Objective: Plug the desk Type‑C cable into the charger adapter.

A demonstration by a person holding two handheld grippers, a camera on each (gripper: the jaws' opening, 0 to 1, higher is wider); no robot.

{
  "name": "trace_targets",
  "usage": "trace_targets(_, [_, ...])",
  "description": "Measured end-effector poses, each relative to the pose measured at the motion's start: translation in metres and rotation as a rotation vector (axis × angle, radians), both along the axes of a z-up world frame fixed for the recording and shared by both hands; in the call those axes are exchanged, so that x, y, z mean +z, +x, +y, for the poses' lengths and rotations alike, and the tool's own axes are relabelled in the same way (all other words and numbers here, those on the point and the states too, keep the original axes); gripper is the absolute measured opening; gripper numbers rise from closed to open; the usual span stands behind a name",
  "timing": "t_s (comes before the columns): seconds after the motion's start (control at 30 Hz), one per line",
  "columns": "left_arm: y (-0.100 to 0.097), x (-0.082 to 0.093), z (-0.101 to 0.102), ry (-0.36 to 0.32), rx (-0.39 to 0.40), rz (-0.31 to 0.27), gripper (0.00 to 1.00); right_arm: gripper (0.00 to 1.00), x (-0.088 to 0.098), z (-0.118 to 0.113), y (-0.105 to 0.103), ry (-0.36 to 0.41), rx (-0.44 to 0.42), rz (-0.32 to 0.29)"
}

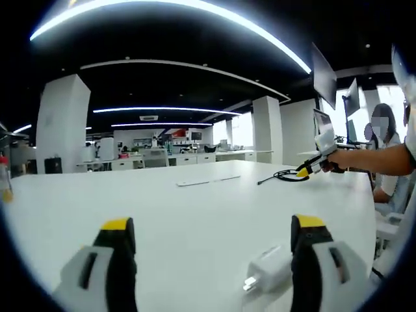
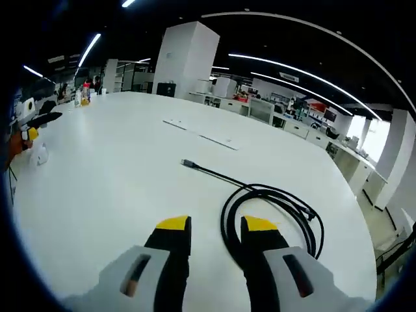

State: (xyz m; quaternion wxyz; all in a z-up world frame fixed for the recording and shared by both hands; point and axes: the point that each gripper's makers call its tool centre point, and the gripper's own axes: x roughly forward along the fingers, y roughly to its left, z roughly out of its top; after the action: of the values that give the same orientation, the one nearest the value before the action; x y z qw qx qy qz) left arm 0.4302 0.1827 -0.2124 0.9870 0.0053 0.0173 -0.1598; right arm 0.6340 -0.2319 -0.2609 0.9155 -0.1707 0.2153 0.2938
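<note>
Cable (image 2: 273, 205) coiled, charger adapter (image 1: 268, 267) unlabelled, table (image 2: 117, 169)

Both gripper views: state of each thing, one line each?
Left gripper: open, empty, straddling the adapter.
Right gripper: open, cable loop between its tips.
Charger adapter: lying on the table, unplugged.
Type-C cable: coiled, connector end free.

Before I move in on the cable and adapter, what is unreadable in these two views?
- Adapter, left gripper view: its Type-C port faces away; only the prongs show.
- Cable, right gripper view: part of the coil sits behind the right gripper fingers.
- Cable plug, right gripper view: too small to read its orientation.
</note>
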Motion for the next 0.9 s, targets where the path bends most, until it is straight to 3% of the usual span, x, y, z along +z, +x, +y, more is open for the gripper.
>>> trace_targets(0.3, [0.0, 0.005, -0.002, -0.026, -0.008, -0.012, 1.0, 0.23, -0.013, 0.003, 0.006, -0.049, 0.002, 0.107])
trace_targets(0.6, [-0.002, 0.001, -0.003, -0.017, -0.018, 0.003, 1.0, 0.19, -0.025, -0.015, 0.036, -0.088, 0.025, 0.208])
trace_targets(0.9, [-0.005, 0.001, -0.002, -0.018, -0.019, 0.003, 1.0, 0.09, -0.029, -0.006, 0.024, -0.055, 0.041, 0.268])
